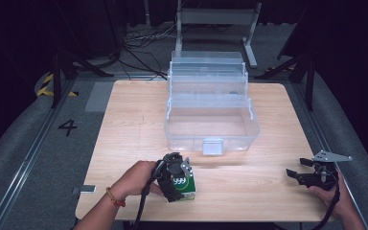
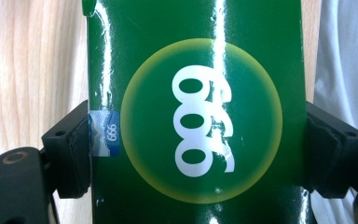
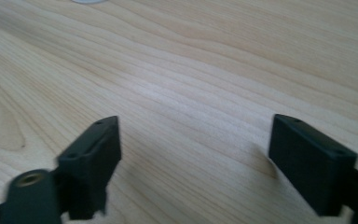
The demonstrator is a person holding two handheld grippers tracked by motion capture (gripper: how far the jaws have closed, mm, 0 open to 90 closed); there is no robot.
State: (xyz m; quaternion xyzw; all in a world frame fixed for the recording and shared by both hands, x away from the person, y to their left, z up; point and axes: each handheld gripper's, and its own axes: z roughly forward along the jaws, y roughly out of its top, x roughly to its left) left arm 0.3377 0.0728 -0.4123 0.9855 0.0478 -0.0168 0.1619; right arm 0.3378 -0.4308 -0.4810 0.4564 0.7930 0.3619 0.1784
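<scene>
- The left tongs [image 1: 181, 178] clamp a green box [image 1: 184, 184] by its 2 side faces; in the left gripper view the pads [image 2: 77, 154] press flat against both sides, so the grip looks firm.
- The box rests on the desk [image 1: 249, 184] right under the left tongs, near the front edge.
- The right tongs [image 1: 299, 173] stand wide apart with nothing between them, low over bare wood well off to the side of the box.
- Ahead of the left tongs sits a clear plastic case [image 1: 211, 127], lid thrown back and trays folded out, its front latch [image 1: 212, 146] facing the person.
- Judged from this, the pick-up step is in hand: the box is gripped but not yet lifted.
- The next move likely calls for raising the box over the case's front wall and lowering it into the open bottom bin.
- Writing: large white "999" in a yellow-rimmed circle on the box, and a small blue sticker [image 2: 106, 134] also reading "999".
</scene>
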